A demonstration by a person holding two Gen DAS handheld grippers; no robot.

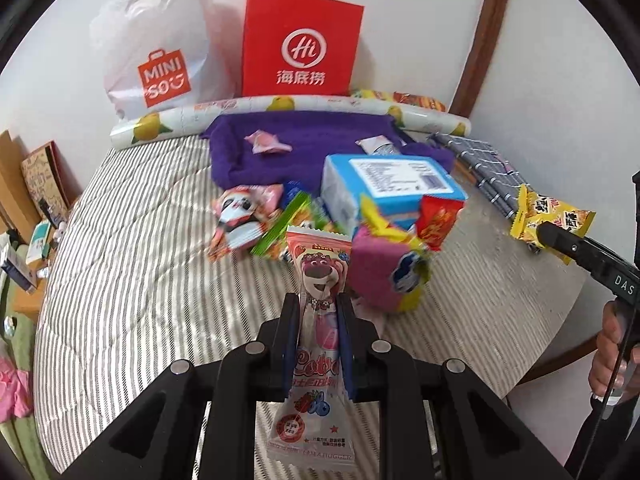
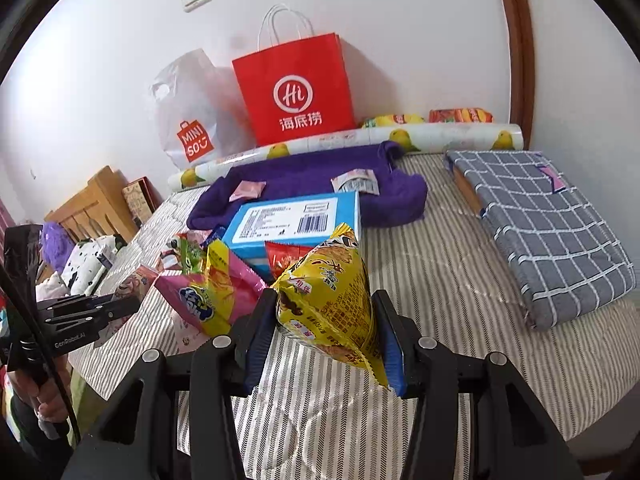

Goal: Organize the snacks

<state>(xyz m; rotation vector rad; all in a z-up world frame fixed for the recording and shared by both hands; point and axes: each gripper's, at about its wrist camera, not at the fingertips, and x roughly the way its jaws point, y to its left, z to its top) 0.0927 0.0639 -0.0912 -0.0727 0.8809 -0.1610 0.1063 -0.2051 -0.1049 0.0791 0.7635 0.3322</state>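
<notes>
**Both grippers lifted snacks off the bed**

The left gripper was clamped narrow on a pink bear packet, its fingers pinching the wrapper's middle; the packet stood upright between them, top toward the pile. The right gripper held a puffy yellow packet, its blue pads pressed on both sides; in the left view the same packet hung from that gripper's tip, clear of the striped quilt.

The rest of the snacks lay heaped mid-bed: a blue box on top, a red packet at its front edge, a pink-and-yellow bag just beside, a panda packet and a green one to the left. Behind them a purple towel carried two small pink sachets; a lemon-print roll ran along the wall, with a red bag and a white bag standing behind it; a grey checked cloth lay folded at the right.
</notes>
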